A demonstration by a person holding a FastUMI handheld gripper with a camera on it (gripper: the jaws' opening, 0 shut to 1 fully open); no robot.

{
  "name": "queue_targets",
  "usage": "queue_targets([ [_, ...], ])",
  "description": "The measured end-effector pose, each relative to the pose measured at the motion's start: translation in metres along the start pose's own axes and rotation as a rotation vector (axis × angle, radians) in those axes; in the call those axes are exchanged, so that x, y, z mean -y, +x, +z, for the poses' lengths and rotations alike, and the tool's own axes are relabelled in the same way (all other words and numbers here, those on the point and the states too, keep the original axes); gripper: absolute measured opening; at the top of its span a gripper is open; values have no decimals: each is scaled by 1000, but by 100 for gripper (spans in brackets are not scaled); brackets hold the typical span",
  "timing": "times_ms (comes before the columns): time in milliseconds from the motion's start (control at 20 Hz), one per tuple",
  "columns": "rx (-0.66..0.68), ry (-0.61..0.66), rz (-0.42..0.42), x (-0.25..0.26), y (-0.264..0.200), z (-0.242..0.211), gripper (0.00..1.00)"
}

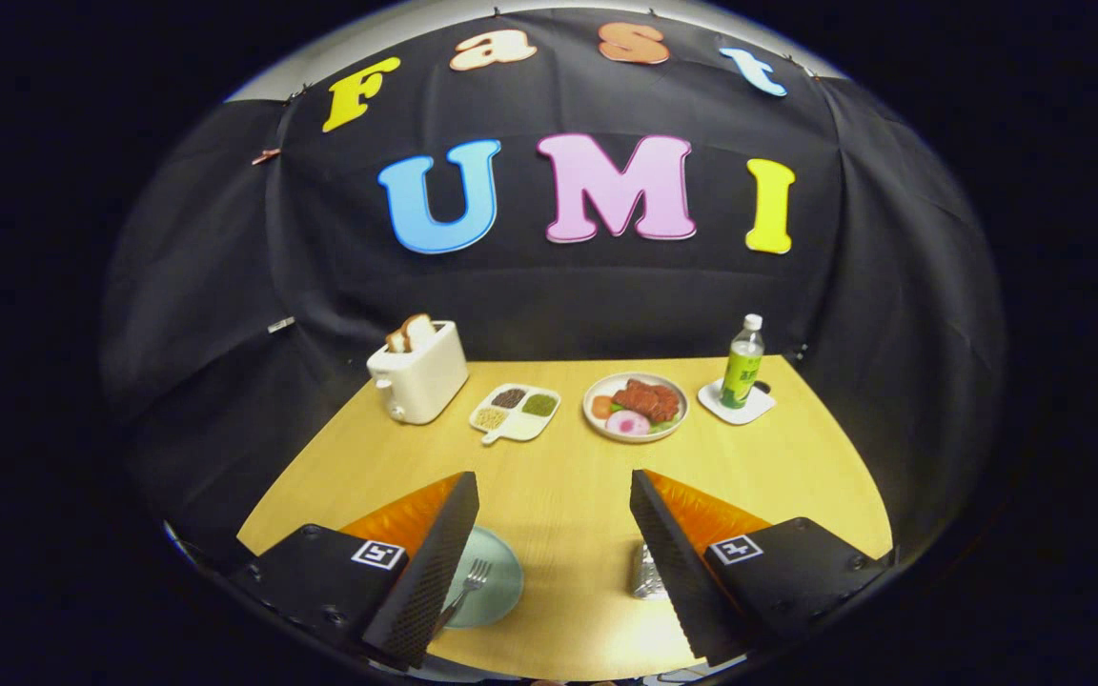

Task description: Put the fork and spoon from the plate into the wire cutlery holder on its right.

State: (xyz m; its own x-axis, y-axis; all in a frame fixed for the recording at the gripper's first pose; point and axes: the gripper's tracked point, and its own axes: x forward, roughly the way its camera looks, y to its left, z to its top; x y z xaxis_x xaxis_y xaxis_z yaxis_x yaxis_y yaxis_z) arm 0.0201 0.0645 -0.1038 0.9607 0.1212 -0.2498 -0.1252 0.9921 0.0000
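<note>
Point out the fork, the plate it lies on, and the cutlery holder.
fork (476, 575): gripper view, on its tines.
plate (501, 595): gripper view, bare surface beside the fork.
cutlery holder (647, 574): gripper view, its wire side by the fingers.

The table (568, 476) has a smooth, pale wood-look top with a soft sheen. Behind it the booth wall (892, 286) is matt, creased cloth. The gripper (554, 562) hangs open over the table, its inner pads (435, 562) rough and finely dimpled. The plate (501, 586) looks smooth and faintly glossy, the fork (471, 583) on it bright metal. The wire cutlery holder (646, 575) seems to be shiny metal mesh, though it is half hidden. The toaster (418, 379) is glossy plastic; the bottle (742, 364) is clear plastic.
</note>
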Motion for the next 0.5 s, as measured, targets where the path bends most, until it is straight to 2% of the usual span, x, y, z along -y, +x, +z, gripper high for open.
queue_targets([
  [300,-247,-47,104,-56,19,-84,100],
  [500,-419,-50,127,-81,31,-140,100],
])
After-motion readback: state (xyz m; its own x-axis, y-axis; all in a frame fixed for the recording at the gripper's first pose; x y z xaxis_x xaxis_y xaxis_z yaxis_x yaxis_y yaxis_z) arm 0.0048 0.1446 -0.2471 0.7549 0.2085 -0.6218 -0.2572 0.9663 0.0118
